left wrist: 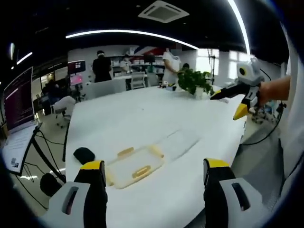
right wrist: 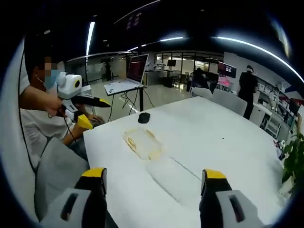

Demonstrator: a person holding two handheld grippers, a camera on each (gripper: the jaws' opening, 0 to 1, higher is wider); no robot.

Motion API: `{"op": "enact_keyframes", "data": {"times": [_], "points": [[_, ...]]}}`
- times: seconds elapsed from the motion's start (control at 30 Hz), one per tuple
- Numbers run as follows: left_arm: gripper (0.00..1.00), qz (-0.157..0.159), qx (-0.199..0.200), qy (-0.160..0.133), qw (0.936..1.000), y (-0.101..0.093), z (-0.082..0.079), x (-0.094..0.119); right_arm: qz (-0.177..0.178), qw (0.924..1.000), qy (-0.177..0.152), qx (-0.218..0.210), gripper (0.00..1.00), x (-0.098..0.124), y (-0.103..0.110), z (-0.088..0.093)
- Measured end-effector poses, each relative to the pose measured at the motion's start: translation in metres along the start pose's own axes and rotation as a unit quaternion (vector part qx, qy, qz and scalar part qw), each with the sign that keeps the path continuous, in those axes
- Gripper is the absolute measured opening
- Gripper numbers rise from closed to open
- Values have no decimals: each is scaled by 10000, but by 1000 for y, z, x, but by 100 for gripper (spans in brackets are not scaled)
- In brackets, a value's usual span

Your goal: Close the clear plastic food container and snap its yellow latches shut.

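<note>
- Two tools are held over a white table [left wrist: 156, 118], each with its yellow-tipped jaws spread wide and nothing between them.
- In the left gripper view the left tool [left wrist: 155, 178] points at the clear plastic food container [left wrist: 135, 166], which lies flat on the table near its edge.
- Its clear lid [left wrist: 178, 142] lies open beside the container, on the side away from the black object [left wrist: 84, 154].
- Yellow latches [left wrist: 141, 171] show along the container's rim.
- In the right gripper view the right tool [right wrist: 153, 185] hangs above the lid [right wrist: 173, 178], with the container [right wrist: 142, 141] beyond it, toward the black object [right wrist: 144, 117].
- A potted plant [left wrist: 194, 81] stands at the far side of the table from the container.
</note>
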State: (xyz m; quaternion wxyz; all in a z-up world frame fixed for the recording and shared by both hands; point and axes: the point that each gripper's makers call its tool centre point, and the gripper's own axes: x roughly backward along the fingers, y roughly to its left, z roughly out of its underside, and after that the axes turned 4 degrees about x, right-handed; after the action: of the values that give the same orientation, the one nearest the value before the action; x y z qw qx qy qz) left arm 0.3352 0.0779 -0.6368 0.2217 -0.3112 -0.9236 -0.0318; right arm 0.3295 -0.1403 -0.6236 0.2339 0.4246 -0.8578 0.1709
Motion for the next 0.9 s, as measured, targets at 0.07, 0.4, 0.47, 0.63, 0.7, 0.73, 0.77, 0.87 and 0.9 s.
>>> {"op": "enact_keyframes", "data": {"times": [0.07,0.4,0.47,0.63,0.7,0.73,0.77,0.87,0.9], "points": [[83,68,-40,0,10000,5,-2,-1,-85,9999,11,147,81,-7,2,-4],[80,351,-146,69,9993,9,-5,-4,-542,9976,-18,430,74,-35,13,-19],[80,417,-266,132,9987,12,-4,-6,-598,9971,-13,470,74,-41,14,-22],[76,692,-514,240,9960,15,-1,-8,-764,9928,81,921,71,-54,15,-25],[76,741,-616,298,9949,17,2,-10,-798,9924,93,935,70,-60,14,-27],[76,767,-635,326,9945,18,3,-11,-822,9920,83,953,70,-63,13,-29],[76,784,-667,360,9940,19,4,-12,-838,9918,77,963,69,-65,13,-31],[75,861,-766,426,9924,22,6,-15,-913,9902,120,1054,68,-73,14,-32],[75,877,-787,445,9920,24,7,-17,-929,9901,129,1040,67,-75,13,-32]]}}
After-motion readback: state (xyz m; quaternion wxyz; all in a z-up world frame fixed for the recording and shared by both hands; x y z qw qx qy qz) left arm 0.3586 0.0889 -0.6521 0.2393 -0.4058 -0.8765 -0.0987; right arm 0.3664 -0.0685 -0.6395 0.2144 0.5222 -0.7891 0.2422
